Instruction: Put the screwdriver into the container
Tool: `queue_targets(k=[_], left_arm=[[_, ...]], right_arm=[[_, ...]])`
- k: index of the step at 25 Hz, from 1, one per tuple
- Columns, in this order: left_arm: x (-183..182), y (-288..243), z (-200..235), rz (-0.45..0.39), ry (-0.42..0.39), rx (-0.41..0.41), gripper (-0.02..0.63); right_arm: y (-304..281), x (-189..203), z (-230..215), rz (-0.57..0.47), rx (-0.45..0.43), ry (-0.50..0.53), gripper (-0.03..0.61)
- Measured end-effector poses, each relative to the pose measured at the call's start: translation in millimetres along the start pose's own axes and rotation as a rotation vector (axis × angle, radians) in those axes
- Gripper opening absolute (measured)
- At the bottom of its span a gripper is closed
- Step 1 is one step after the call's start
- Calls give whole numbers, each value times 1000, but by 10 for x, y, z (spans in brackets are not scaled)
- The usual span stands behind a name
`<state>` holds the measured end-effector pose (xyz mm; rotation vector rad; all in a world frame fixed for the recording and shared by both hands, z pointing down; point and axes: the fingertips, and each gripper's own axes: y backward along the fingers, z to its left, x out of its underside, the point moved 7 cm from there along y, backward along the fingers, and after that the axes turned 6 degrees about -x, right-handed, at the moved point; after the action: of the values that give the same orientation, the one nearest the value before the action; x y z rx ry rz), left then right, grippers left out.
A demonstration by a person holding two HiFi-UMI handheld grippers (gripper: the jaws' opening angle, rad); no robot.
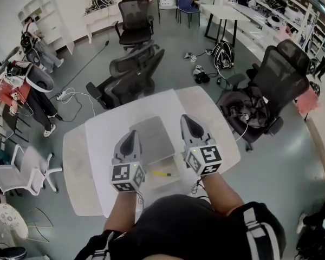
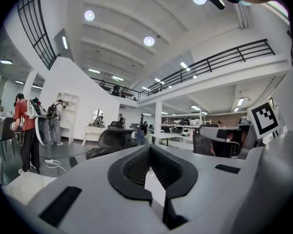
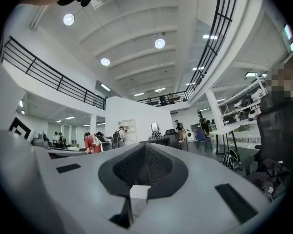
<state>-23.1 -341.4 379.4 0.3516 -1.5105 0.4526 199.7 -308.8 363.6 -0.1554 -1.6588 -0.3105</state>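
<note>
Screwdriver (image 1: 163,173) lies on the tabletop (image 1: 97,145) near the container (image 1: 151,140), not yet inside; left tongs (image 1: 132,134) and right tongs (image 1: 186,118) are closed, holding nothing.

**Grippers flank a grey container on a white table**

A shallow grey rectangular container (image 1: 153,138) lies on the white square table (image 1: 105,131). The left gripper (image 1: 131,136) is at the container's left edge and the right gripper (image 1: 188,121) at its right edge, each with jaws together. A slim yellow-handled screwdriver (image 1: 163,174) lies just on the container's near side. Black mesh office chairs (image 1: 131,77) stand beyond the container.
</note>
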Motion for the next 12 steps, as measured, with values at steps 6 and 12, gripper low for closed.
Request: queue_targets(k=[6, 12], left_arm=[[-46, 59, 33, -13, 2, -12, 6], [22, 40, 106, 16, -12, -20, 6]], right_arm=[[36, 22, -18, 5, 14, 10, 12], [22, 94, 69, 30, 15, 61, 12]])
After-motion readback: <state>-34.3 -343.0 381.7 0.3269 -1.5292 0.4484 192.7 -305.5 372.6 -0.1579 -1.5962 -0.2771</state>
